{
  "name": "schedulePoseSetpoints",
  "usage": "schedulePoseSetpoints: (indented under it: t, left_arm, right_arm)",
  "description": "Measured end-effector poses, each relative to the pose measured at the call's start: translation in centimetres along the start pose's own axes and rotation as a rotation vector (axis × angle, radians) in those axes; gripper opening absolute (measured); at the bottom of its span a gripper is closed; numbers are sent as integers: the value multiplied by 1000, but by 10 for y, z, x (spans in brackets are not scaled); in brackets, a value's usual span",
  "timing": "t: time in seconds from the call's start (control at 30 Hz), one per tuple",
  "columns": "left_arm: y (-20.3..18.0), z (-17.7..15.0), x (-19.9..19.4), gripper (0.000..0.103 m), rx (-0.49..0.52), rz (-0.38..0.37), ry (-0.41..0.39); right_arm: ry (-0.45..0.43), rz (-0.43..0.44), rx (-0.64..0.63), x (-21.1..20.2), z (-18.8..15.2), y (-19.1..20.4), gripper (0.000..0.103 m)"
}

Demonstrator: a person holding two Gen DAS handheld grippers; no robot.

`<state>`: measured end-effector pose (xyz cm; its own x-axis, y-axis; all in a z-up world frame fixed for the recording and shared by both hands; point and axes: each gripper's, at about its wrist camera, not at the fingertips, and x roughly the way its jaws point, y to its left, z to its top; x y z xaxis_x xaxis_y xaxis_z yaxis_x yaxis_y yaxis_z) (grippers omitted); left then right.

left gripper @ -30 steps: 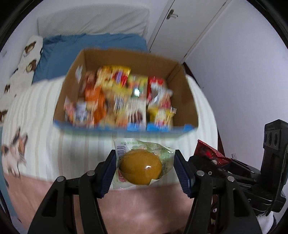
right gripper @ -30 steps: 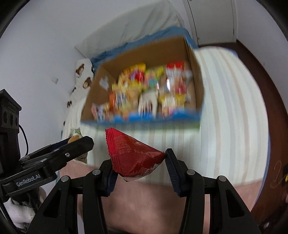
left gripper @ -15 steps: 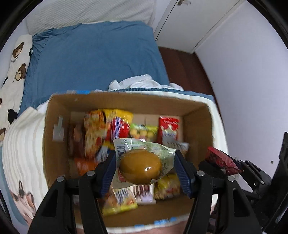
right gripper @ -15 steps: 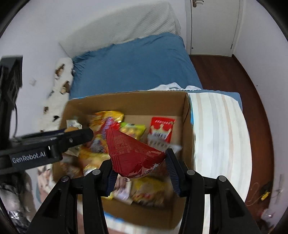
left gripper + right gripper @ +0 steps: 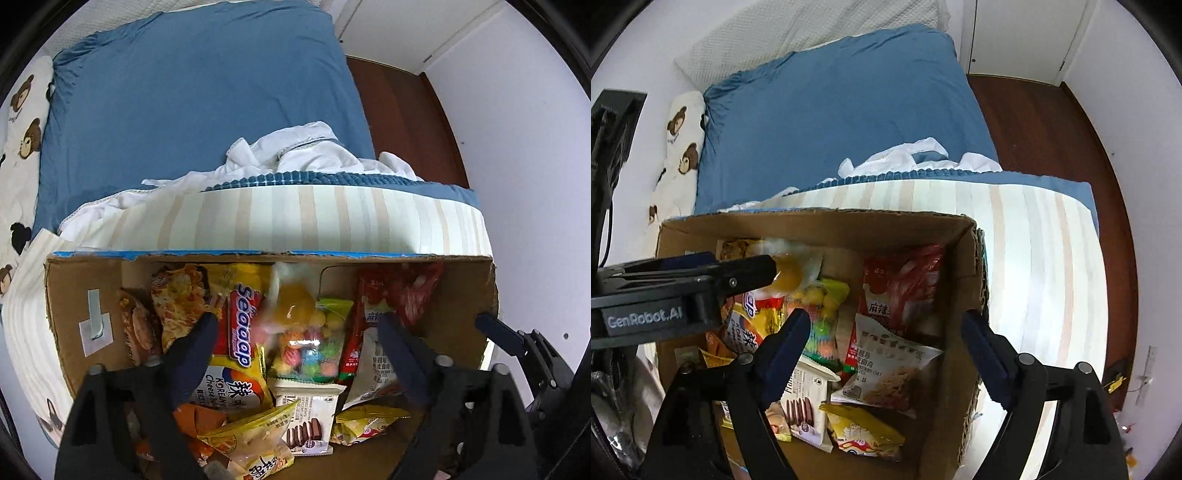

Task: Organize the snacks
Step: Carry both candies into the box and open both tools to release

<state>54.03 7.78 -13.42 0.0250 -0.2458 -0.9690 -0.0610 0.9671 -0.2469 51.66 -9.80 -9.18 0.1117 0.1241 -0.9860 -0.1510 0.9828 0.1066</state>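
Note:
An open cardboard box (image 5: 88, 295) (image 5: 964, 258) full of snack packs sits on a striped cover. My left gripper (image 5: 295, 325) is open above the box; a clear pack with an orange round snack (image 5: 293, 299) (image 5: 790, 275) blurs just beyond its fingertips, free of the jaws. My right gripper (image 5: 886, 325) is open over the box's right part. A red snack bag (image 5: 905, 277) (image 5: 417, 291) blurs against the far right inner wall, free of the jaws.
Inside the box lie a yellow Seaqap pack (image 5: 240, 332), a colourful candy bag (image 5: 310, 347), a chocolate biscuit pack (image 5: 306, 421) and an oat bar pack (image 5: 890, 369). Beyond lie white cloth (image 5: 303, 155), a blue bed (image 5: 184, 92), wooden floor (image 5: 1052, 122).
Both grippers moved in over the box and opened. The orange snack pack and the red bag left the jaws and are dropping into the box.

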Motion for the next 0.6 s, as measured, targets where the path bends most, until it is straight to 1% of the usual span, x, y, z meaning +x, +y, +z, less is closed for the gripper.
schedulePoseSetpoints:
  t: [0.07,0.13,0.17,0.33,0.43,0.6]
  left_arm:
    - [0,-3,2,90,7,19,12]
    - [1,-6,4,90,10,24,20]
    - [2,-9,5,90,10,24,22]
    - [5,-20,3,90,19,46,18]
    - [9,-27,-6,90,12,55,-13]
    - [11,-43,-25,90,17,84,-83]
  right_arm:
    - [18,-7,-7,4,0,2,90]
    - [32,-17,-13,8,-2,4,91]
    - [41,-19,-20,10,-4,6,94]
    - [55,-33,-24,14,-13,10,95]
    - [59,-27,-22,13,-18,11,98]
    - [26,-31,-21,0,-29,14,99]
